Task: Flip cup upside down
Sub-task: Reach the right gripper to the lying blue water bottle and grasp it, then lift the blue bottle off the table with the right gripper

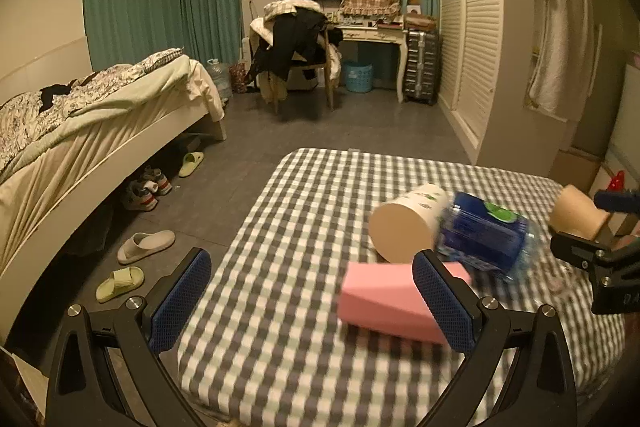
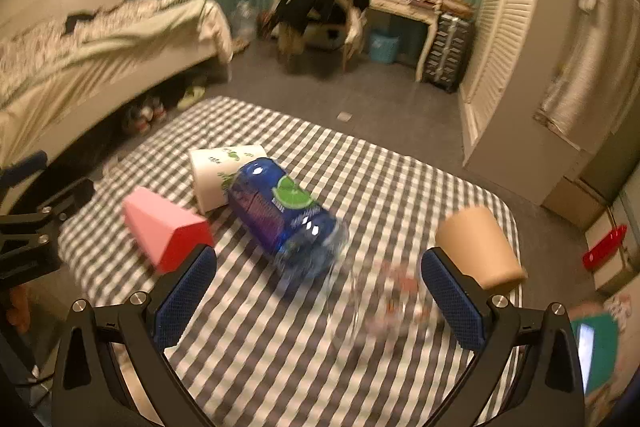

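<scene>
Holding both tools above the desk [image 1: 280,307], I am looking down on its soft gray-and-white checked cloth. My left tool [image 1: 312,303] is spread wide with nothing between its blue, mesh-textured pads [image 1: 182,301], and my right tool [image 2: 320,301] is spread wide too, pinching nothing. Between them in the right wrist view a clear plastic bottle [image 2: 286,217] is lying on its side, its glossy blue label bearing a green lime mark, its crinkled transparent end pointing toward me. Just behind it a white paper cup [image 2: 218,179] with small green prints is lying tipped over, touching the bottle; from the left wrist view its round tan opening [image 1: 400,233] is facing my left tool. A pink, smooth block [image 1: 384,301] with flat faces and sharp edges is resting near the left tool's right pad, close to the paper cup. The tan cup [image 2: 480,247], matte and tapered, is standing at the far right side of the desk with its narrower end upward, just beyond my right tool's right pad and well apart from the bottle; whether that end is open or closed I cannot tell through the blur. In the left wrist view the same tan cup [image 1: 576,213] is showing at the right edge beside the dark frame of my right tool [image 1: 600,251].
</scene>
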